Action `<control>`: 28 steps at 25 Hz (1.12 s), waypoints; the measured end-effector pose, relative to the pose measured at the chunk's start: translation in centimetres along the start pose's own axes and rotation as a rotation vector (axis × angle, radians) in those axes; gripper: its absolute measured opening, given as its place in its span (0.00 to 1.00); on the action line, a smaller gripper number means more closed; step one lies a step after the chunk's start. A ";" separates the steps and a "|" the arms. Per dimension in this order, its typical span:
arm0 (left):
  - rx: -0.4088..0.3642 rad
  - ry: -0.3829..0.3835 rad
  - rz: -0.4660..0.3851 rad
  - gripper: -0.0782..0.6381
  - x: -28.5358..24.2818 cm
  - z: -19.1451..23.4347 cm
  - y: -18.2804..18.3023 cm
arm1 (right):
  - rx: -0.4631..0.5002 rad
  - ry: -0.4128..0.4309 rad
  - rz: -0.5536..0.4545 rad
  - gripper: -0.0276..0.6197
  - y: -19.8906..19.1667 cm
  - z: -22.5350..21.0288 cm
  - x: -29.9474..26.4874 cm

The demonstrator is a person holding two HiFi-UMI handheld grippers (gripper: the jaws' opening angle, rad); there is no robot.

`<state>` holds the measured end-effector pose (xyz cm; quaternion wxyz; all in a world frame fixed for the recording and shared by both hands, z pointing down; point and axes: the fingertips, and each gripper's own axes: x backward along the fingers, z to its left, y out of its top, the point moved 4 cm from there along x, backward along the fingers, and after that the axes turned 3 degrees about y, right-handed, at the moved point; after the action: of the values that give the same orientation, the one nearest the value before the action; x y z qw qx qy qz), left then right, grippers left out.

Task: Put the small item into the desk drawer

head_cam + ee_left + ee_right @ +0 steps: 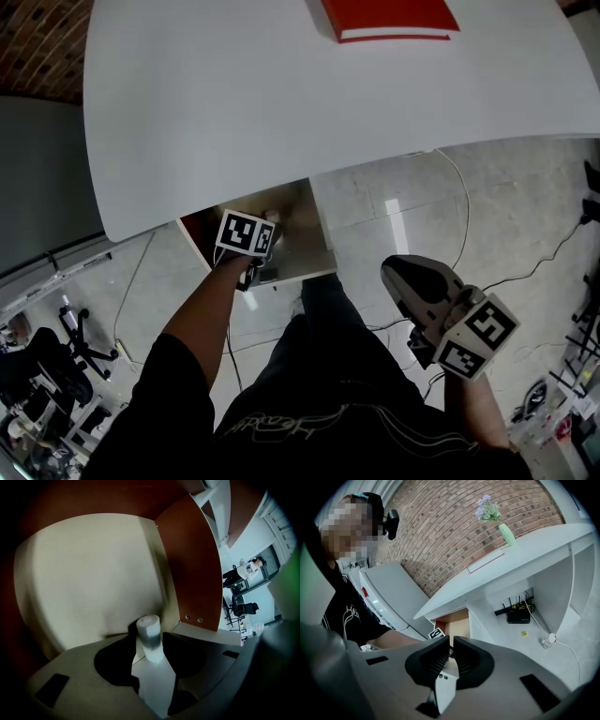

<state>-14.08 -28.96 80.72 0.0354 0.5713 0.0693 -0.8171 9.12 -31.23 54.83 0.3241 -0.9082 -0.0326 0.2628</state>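
Observation:
My left gripper (270, 225) reaches down into the open desk drawer (300, 211) under the white desk top (281, 112). In the left gripper view a small white cylinder (150, 632) stands tilted between the jaws of the left gripper (150, 644), over the drawer's pale floor (93, 583). Slim gaps show on both sides of it, so the pads do not press it. The right gripper (398, 272) hangs beside the person's right leg, away from the drawer. Its jaws (452, 644) are together with nothing in them.
The drawer has red-brown side walls (192, 559). A red book (389, 17) lies at the desk's far edge. A vase of flowers (506, 534) stands on the desk, and a router (518, 616) with cables sits under it. Cables cross the floor (525, 262).

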 end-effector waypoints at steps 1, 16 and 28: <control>-0.006 -0.003 -0.003 0.37 0.1 0.0 0.0 | 0.003 0.005 0.001 0.13 0.0 0.2 -0.1; -0.068 -0.093 -0.248 0.54 11.0 -3.5 1.5 | 0.081 0.077 -0.078 0.13 1.5 7.4 0.1; -0.058 -0.174 -0.554 0.37 30.6 -11.8 -6.8 | 0.212 0.136 -0.171 0.13 1.9 19.4 4.1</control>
<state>-14.57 -19.73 48.48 -0.1670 0.4570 0.2425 -0.8393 2.78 -20.66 39.18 0.4408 -0.8785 -0.0599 0.1741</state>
